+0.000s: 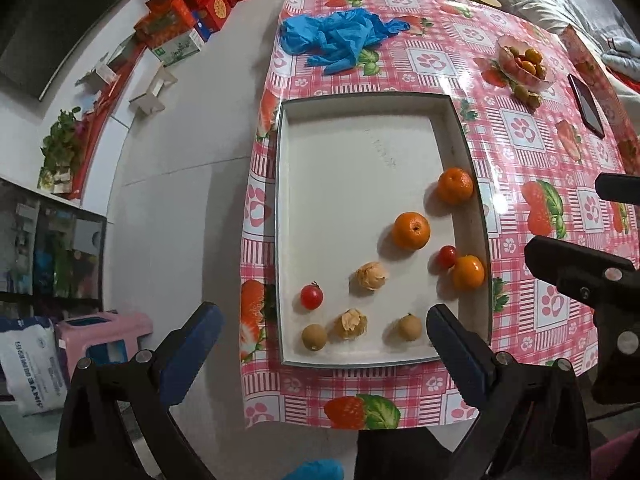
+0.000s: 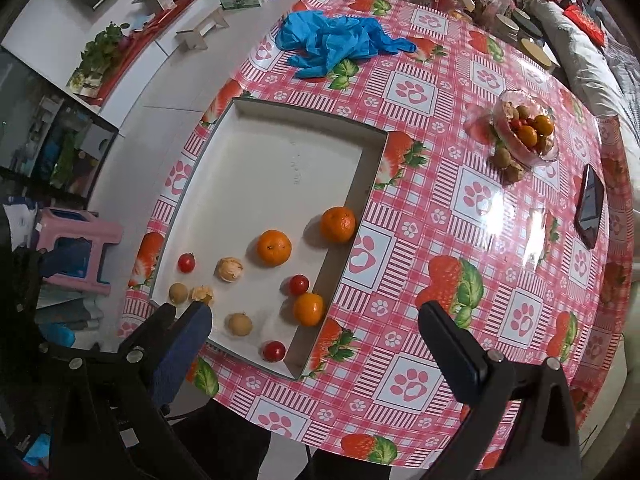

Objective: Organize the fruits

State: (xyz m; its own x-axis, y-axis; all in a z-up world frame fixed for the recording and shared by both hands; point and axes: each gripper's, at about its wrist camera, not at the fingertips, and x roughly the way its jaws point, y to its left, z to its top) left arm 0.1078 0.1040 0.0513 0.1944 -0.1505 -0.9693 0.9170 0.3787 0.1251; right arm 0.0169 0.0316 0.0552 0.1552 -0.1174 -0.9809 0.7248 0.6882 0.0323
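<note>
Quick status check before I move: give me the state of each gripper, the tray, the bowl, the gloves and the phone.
left gripper: open, empty, above the tray's near edge
right gripper: open, empty
white tray: lidless, fruit loose in its near part
glass bowl: upright, holding fruit
blue gloves: crumpled in a heap
phone: lying flat, screen dark
</note>
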